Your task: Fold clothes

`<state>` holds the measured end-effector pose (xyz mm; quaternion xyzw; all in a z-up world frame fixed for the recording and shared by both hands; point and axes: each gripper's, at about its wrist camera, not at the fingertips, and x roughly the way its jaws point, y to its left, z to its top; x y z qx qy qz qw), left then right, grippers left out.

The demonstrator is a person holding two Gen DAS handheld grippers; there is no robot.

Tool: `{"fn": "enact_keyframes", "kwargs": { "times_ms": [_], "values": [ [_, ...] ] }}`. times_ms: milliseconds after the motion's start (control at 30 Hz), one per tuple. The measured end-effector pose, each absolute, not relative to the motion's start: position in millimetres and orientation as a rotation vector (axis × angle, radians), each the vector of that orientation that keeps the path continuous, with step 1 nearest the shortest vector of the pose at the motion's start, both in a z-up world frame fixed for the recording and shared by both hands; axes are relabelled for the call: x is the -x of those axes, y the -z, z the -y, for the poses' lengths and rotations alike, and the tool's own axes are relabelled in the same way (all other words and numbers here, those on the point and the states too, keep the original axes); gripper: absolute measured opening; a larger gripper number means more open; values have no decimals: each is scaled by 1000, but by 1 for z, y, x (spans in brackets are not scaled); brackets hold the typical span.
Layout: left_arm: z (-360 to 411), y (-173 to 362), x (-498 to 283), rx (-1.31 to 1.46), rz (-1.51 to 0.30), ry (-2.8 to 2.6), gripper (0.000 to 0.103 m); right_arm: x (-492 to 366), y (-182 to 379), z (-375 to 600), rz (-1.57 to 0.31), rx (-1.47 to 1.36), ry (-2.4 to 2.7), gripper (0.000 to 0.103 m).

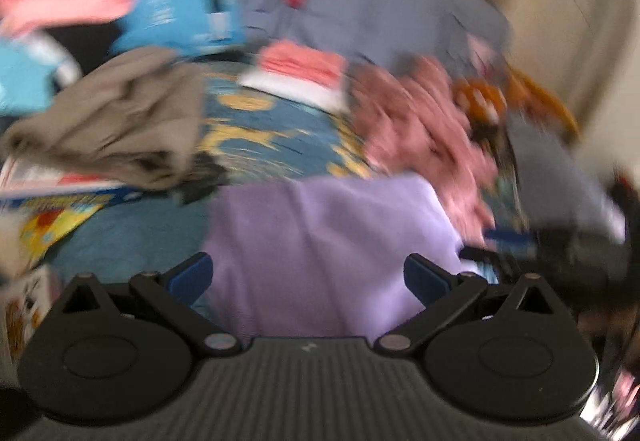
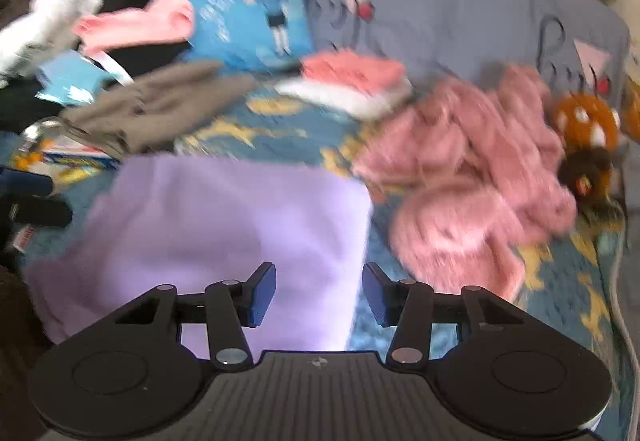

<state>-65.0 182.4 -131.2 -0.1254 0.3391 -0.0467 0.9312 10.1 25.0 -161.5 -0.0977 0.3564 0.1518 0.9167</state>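
Lying flat on the blue bedspread with yellow figures (image 2: 280, 133), the lilac fleece garment (image 2: 224, 225) fills the near part of both views, folded into a rough rectangle. The left gripper (image 1: 308, 279) hangs over its near edge with its blue-padded fingers (image 1: 192, 277) spread wide and nothing between them. The right gripper (image 2: 319, 293) sits over the garment's right border, its jaws also apart, holding nothing; lilac cloth shows under the left pad and bedspread under the right one.

Beyond the lilac piece, to the right, a crumpled fluffy pink garment (image 2: 472, 169) lies heaped on the bedspread, with an orange plush toy (image 2: 584, 125) just beside it. Farther back a small folded stack of coral and white cloth (image 2: 352, 81) rests near a grey-blue quilt with pink triangles (image 2: 460, 9). To the left lie a rumpled taupe garment (image 2: 156, 105) and a bright blue cushion printed with a cartoon figure (image 2: 248, 1). Both views are blurred, so finer detail is lost.
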Motion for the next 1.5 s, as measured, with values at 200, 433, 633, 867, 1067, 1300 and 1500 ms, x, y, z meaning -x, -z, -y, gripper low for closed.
{"fn": "enact_keyframes", "kwargs": {
  "times_ms": [200, 433, 633, 867, 1067, 1300, 1500],
  "values": [
    [-122, 172, 37, -86, -993, 64, 103, -15, 192, -15, -855, 139, -300, 58],
    [-129, 170, 44, -16, -973, 74, 103, -32, 157, -7, -731, 63, -311, 55],
    [-124, 155, 55, -69, -861, 113, 103, -100, 179, 34, -774, -378, -367, 56],
    [-124, 151, 54, -47, -822, 134, 103, -141, 234, 53, -919, -736, -397, 55],
    [-128, 147, 55, -35, -781, 89, 103, -117, 194, 45, -806, -672, -377, 14],
    [-139, 144, 56, 1, -757, 56, 103, -72, 159, 93, -637, -613, -68, 14],
    [-139, 143, 58, -2, -750, 56, 103, -83, 191, 125, -752, -623, -26, 27]
  ]
}}
